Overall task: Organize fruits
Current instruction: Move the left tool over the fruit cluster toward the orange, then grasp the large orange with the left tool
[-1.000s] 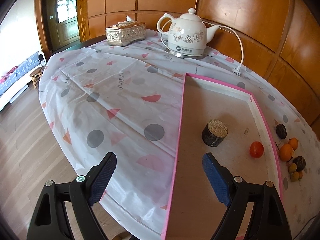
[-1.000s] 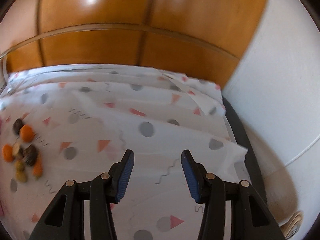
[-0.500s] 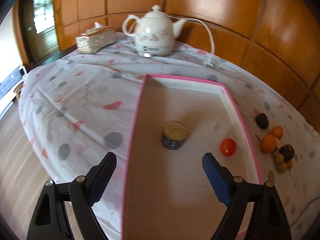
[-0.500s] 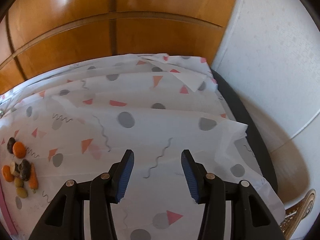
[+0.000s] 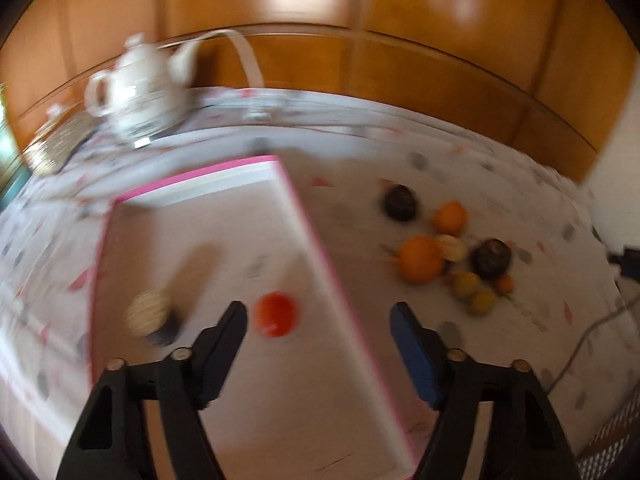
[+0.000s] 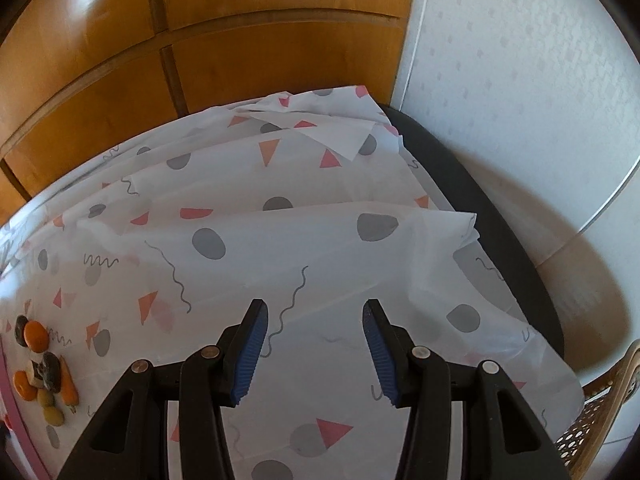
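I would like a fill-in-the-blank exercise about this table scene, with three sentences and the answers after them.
1. The red fruit lies inside the tray with the ____ rim.
2. The pile of fruit lies on the tablecloth, ____ the tray.
3. Nothing is between the jaws of the right claw; below it lies only the ____.

Missing words: pink; outside; tablecloth

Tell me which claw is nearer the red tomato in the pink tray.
Left. The left claw hangs just over the red tomato, which sits by its left finger in the pink tray. The right claw hangs over bare tablecloth; the tomato is not in its view.
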